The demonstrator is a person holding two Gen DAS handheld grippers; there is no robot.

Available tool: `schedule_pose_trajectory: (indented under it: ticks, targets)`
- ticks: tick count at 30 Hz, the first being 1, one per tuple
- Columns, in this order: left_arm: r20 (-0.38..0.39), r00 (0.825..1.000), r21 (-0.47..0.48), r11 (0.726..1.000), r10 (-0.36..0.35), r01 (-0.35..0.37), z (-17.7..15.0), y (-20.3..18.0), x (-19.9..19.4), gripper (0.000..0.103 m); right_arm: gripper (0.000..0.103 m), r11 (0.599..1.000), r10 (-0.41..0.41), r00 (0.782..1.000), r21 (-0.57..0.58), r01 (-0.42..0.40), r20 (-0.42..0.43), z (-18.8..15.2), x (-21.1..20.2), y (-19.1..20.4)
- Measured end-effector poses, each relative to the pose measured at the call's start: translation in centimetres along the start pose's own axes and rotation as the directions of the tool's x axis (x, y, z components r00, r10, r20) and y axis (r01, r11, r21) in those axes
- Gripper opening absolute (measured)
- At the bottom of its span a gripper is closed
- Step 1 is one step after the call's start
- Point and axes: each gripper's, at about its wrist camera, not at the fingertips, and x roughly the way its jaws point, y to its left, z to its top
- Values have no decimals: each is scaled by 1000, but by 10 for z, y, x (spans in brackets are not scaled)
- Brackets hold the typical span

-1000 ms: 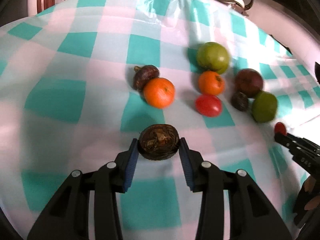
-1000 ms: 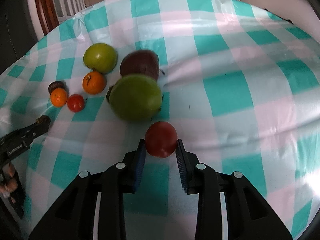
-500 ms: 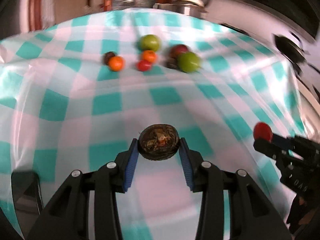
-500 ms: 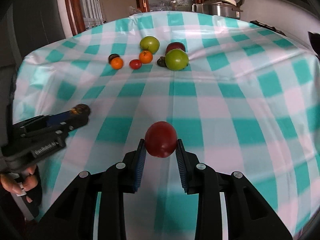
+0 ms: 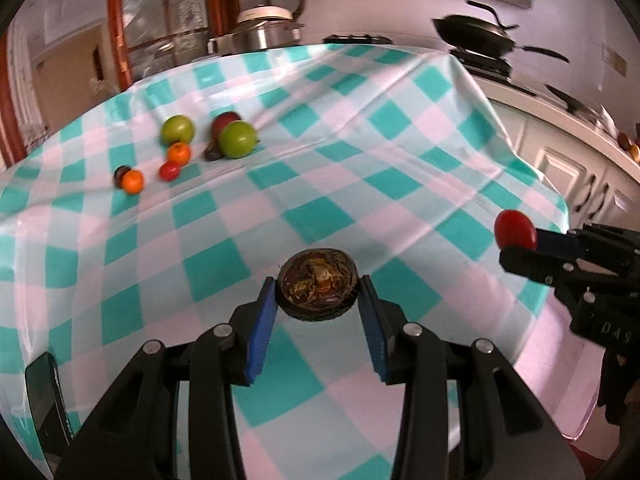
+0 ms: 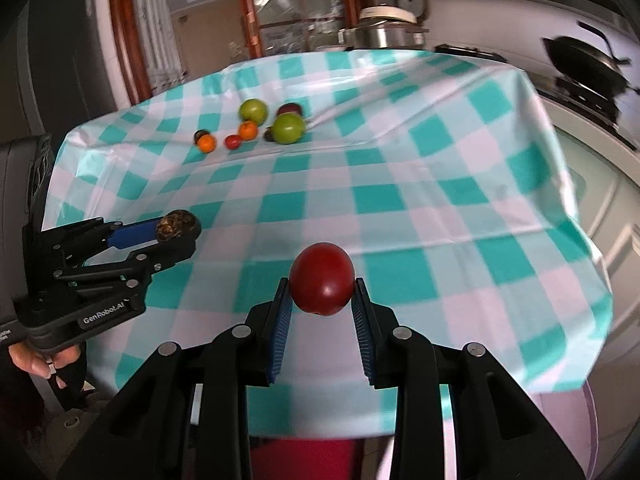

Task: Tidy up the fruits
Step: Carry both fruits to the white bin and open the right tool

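The left hand-held gripper (image 5: pixel 318 314) clamps a dark fruit (image 5: pixel 318 290) and the right hand-held gripper (image 6: pixel 322 312) a red fruit (image 6: pixel 322 278), above the desk's (image 6: pixel 420 200) near edge; loosened, either might roll off.

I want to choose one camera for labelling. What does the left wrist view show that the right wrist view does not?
Only the left wrist view shows the dark fruit end-on between the left gripper's fingers. Only the right wrist view shows the hand holding that gripper. Both show the right gripper clamping the red fruit and the fruit group on the checked tablecloth.
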Motion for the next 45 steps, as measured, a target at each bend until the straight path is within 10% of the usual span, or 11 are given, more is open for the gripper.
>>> schedule_pose_trajectory:
  ticks: [13,19,24,28,33,39,41,45]
  targets:
    - [-34,987,302,940,-156,159,8,-136,-4,41,31,951,-199,980,245,187,24,-72,-69,-122]
    - [-195,905,437,793,-378,425,-11,-236,6,41,31,874,-331,931,321,364,-155,-125,-63,-182]
    - [-368,846,511,676,-387,531,-52,-296,45,41,31,835,-330,885,336,436,-329,-164,-26,-215]
    - [-535,777,441,674,-333,593,-80,-308,104,41,32,832,-288,847,321,452,-447,-186,12,-230]
    - [-624,743,446,670,-242,593,-105,-317,148,41,33,841,-259,782,266,471,-567,-199,59,-235]
    - [-662,732,453,692,-162,563,-123,-314,168,46,39,847,-223,733,245,472,-642,-214,92,-222]
    - [-660,734,457,688,-161,563,-121,-316,172,48,76,839,-222,736,258,478,-639,-217,91,-221]
    - [-636,760,506,670,-136,543,-125,-318,167,53,82,828,-231,750,280,486,-619,-217,81,-219]
